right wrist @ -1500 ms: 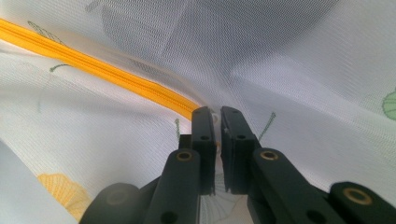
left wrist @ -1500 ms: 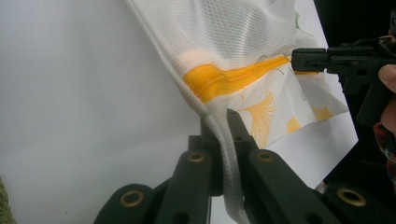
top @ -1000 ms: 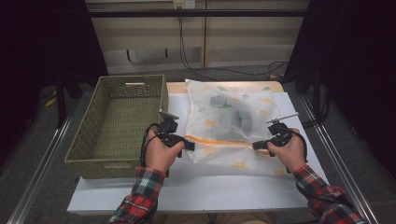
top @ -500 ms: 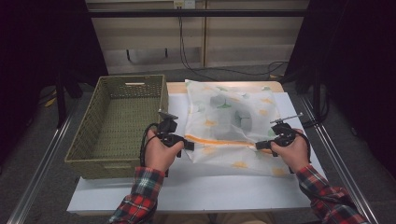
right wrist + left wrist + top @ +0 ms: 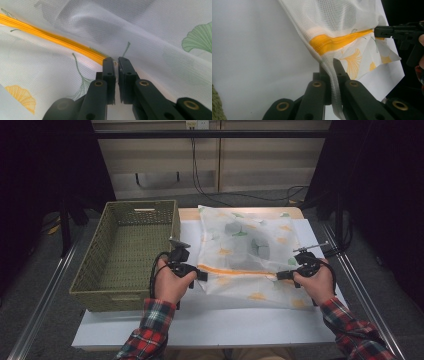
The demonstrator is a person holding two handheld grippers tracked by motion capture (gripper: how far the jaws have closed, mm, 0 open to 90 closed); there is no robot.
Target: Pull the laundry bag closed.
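**Mesh bag held at both ends of its zip**

On the left stands one woven basket (image 5: 125,252), its inside bare, beside the white board (image 5: 210,320) that covers the table; it sits close enough to take the bag, which looks like its purpose. Next to it the left gripper (image 5: 200,273) is clamped on the near-left corner of the mesh bag (image 5: 245,250), with a strip of the white edge pinched between its jaws just below the end of the orange zip (image 5: 337,42). That grip seems meant to anchor the bag so the zip stays taut. The bag lies flat on the board between the two hands, printed with green and yellow leaves, with dark shapes showing faintly through the mesh; what they are I cannot tell. At the right, the right gripper (image 5: 281,275) has its jaws nearly together at the other end of the zip, most likely on the pull, though the pull itself is hidden.

Count: one basket, one bag, one zip, two grippers.
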